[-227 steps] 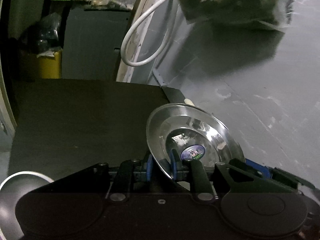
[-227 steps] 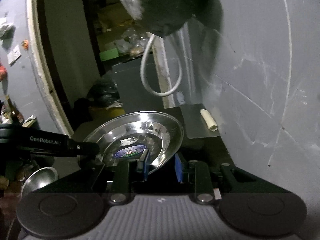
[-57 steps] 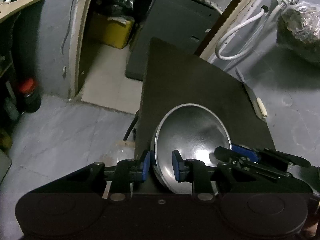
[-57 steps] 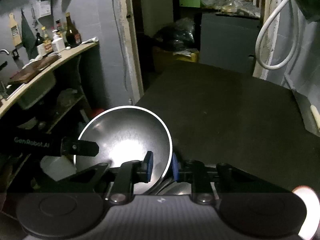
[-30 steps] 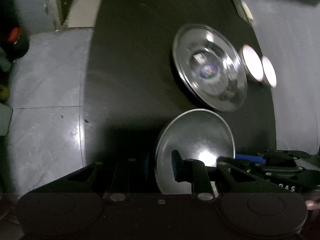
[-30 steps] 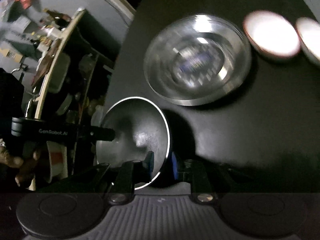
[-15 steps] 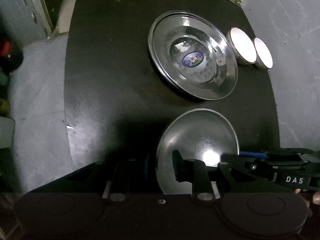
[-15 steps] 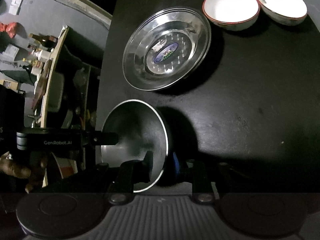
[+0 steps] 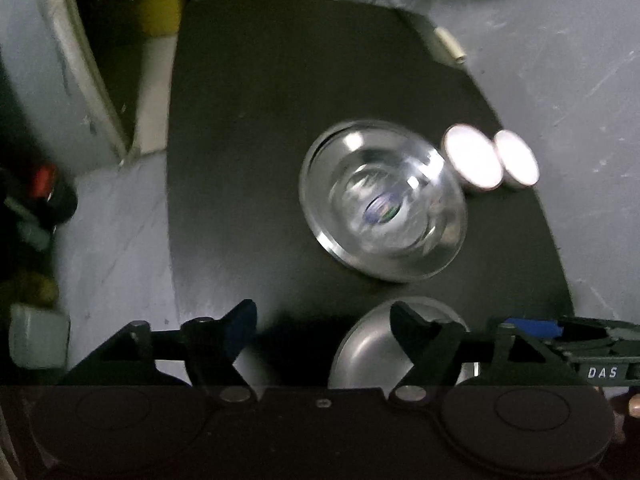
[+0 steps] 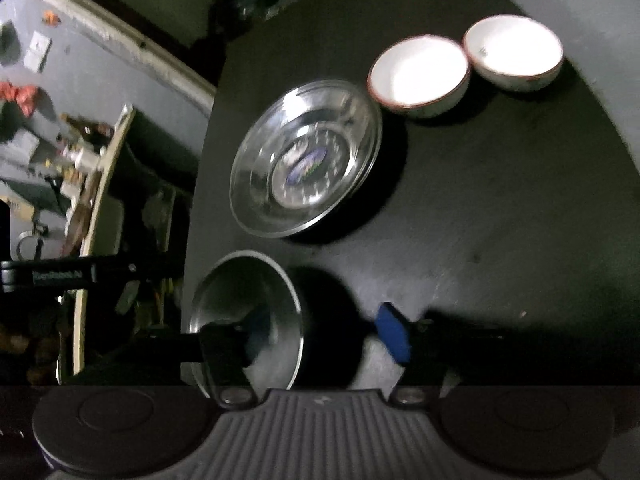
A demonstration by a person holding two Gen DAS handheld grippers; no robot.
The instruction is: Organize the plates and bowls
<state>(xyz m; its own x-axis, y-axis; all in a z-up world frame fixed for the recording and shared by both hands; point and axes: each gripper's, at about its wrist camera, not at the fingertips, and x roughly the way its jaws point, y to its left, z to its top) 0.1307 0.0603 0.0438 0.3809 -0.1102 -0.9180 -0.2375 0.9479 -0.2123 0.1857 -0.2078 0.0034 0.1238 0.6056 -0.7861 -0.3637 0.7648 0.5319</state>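
Both of your grippers have just been opening and now stand wide, with nothing pressed between the pads. The steel bowl (image 10: 246, 320) they had between them sits upright on the near edge of the black table (image 10: 500, 208). The left gripper (image 9: 322, 316) has its right finger over the bowl's near-left rim and its left finger out over bare table, clear of the rim. The right gripper (image 10: 320, 332) straddles the bowl's right rim: its left finger lies over the bowl's inside, and its blue-padded right finger stands apart on the table side.

The relation that governs your next move: the bowl lies directly below and between both grippers, at the near left of the table. The steel plate (image 10: 306, 158) lies just beyond it, toward the far side. Two white bowls (image 10: 420, 70) with red rims sit side by side, touching or nearly so, at the far right of the plate, near the wall (image 9: 560, 60).

In my judgement the right gripper is the nearer to the white bowls, the left to the plate's left rim.

The table surface is dark, matte and otherwise bare. To the left the floor drops away toward a doorway (image 9: 100, 60) and cluttered shelving (image 10: 80, 168); keep the steel bowl off that edge.
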